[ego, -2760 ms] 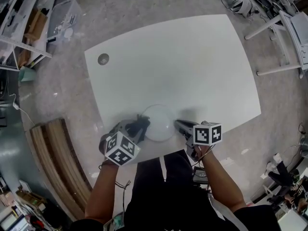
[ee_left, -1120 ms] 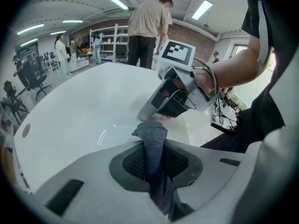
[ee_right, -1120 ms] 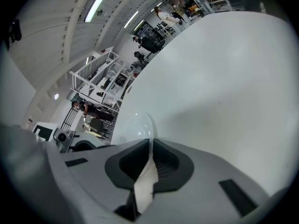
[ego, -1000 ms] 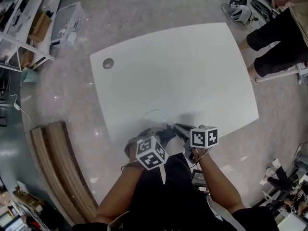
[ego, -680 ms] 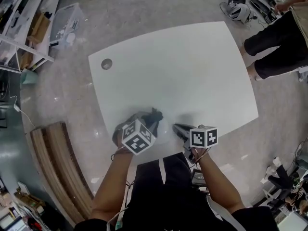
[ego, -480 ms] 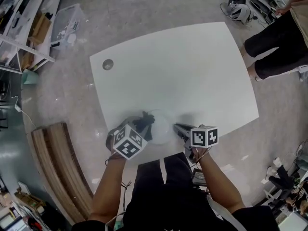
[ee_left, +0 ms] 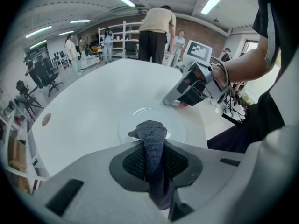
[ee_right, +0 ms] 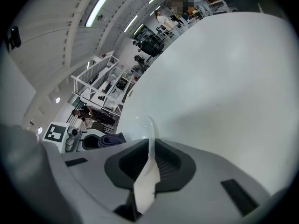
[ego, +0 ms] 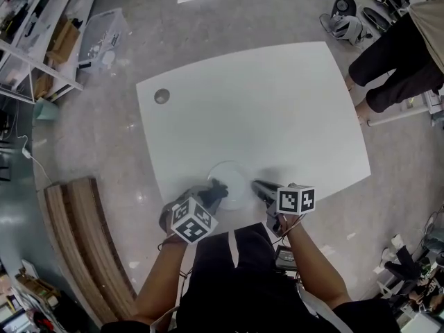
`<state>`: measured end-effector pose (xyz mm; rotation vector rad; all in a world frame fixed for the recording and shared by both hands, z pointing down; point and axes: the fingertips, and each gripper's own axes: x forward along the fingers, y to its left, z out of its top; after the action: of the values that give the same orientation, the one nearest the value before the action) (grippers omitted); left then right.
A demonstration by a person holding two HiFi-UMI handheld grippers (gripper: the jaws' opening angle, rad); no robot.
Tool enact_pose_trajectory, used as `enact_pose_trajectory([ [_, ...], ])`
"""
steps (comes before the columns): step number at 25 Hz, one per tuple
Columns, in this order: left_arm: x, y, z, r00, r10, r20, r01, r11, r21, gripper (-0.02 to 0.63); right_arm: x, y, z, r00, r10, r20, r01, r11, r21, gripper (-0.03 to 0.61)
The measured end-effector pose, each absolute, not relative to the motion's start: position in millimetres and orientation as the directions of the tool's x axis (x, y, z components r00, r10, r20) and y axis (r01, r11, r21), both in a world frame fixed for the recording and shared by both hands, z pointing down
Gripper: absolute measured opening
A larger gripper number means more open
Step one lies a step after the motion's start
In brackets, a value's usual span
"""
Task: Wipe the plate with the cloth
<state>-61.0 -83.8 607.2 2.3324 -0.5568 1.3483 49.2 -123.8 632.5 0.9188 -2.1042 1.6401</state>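
Since half a second ago the left gripper [ego: 209,197] has carried the cloth [ego: 218,187] in from the plate's left rim toward its near-middle. A second ago it was reaching right across to the other tool, so the stroke appears to be running back and forth over the dish. The right gripper [ego: 259,185] has kept its place at the plate's right edge throughout. The plate [ego: 234,177] sits near the front edge of the white table [ego: 277,103], just ahead of the person. In the left gripper view the jaws are closed on a dark grey fold of cloth, with a bunched end sticking out in front and resting on or just above the plate. In the right gripper view the jaws are pinched on the thin white rim, which runs between them. The likeliest trouble is the plate skating: it is smooth, so is the table, and only a narrow pinch on one rim holds it. A hard sideways push from the cloth could twist it out of that grip or nudge it toward the near table edge. The cloth is held by a small fold, so a dragging stroke might tug it loose or leave it bunched, touching only a small patch. The two tools also work close together, and a long rightward sweep could knock the left one into the right.
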Motion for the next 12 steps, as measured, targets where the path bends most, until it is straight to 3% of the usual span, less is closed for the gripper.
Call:
enact_pose_trajectory([
  [7,-71,-89,599,0.454,-0.174,0.874,-0.533,-0.839,0.110,0.054,66,-130,623,-0.731,-0.365,0.577,-0.649,0.111,-0.752,0.023],
  [12,-82,-88,556,0.615,-0.243,0.751,-0.605,-0.756,0.251,0.054,70,-139,568,-0.793,-0.448,0.413,-0.566,0.291,-0.771,0.014],
])
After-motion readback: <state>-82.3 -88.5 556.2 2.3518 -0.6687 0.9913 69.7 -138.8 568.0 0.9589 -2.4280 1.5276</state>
